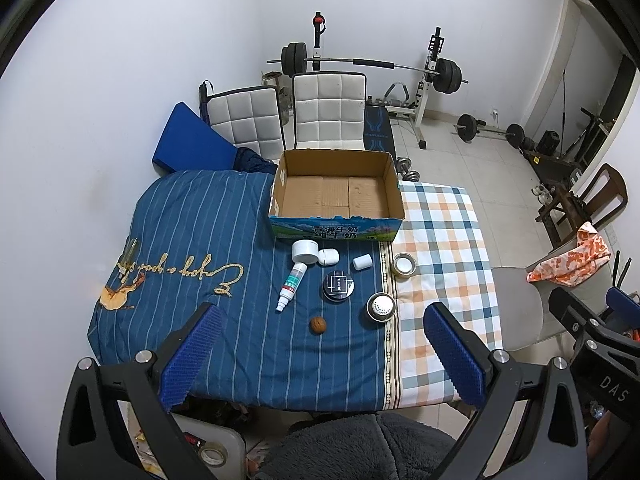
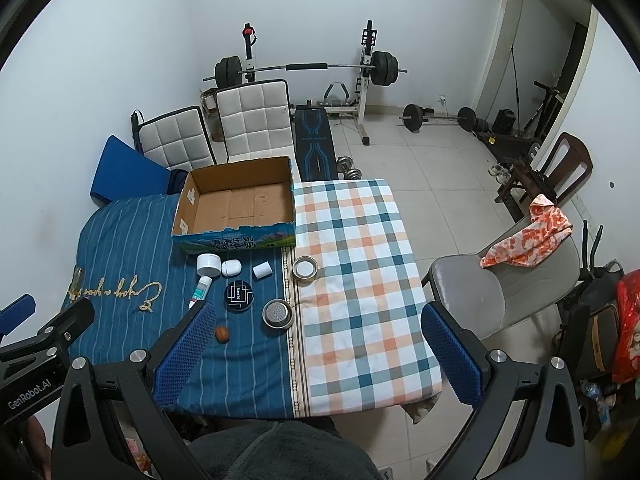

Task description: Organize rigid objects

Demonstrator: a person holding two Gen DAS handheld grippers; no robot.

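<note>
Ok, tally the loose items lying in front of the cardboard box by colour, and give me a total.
White: 4: jar, small case, small cap, spray bottle
Black: 1: round tin
Silver: 2: tape roll, perforated metal cup
Brown: 1: walnut
Total: 8

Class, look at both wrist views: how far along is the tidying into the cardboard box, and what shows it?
Nothing looks done: the box is empty. Nothing is in hand: the left gripper and right gripper are open above the near table edge. All is left: jar, spray bottle, black tin, walnut, strainer, tape roll, two small white containers.
</note>
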